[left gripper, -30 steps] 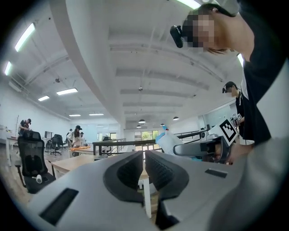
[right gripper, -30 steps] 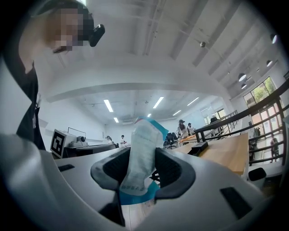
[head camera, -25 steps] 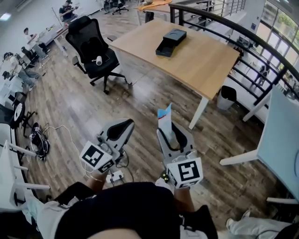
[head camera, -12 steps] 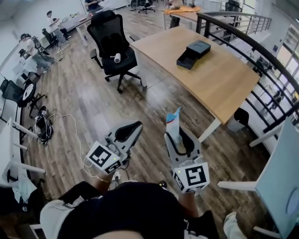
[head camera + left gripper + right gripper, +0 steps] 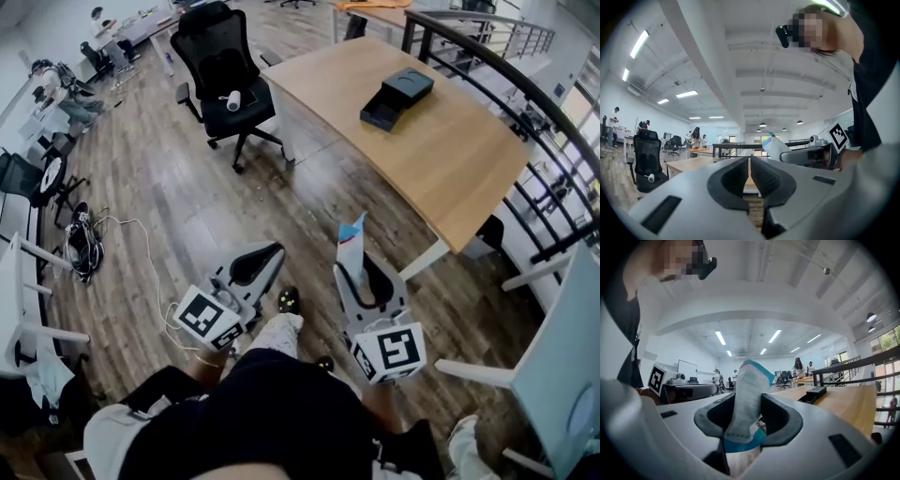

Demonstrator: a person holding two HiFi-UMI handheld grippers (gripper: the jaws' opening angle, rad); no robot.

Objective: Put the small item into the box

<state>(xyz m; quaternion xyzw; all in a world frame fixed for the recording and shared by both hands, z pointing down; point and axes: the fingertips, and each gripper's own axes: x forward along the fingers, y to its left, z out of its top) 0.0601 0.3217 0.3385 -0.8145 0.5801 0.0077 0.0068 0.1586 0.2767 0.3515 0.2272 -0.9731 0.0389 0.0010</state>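
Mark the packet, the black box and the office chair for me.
packet (image 5: pixel 350 248): head view, on its white body above the jaws.
black box (image 5: pixel 408 83): head view, on its top face.
office chair (image 5: pixel 214 52): head view, on the backrest.

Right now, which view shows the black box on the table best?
The head view: the black box is seen whole from above on the wooden table. The right gripper view shows it small and side-on, right of the held packet. In the left gripper view I cannot make it out.
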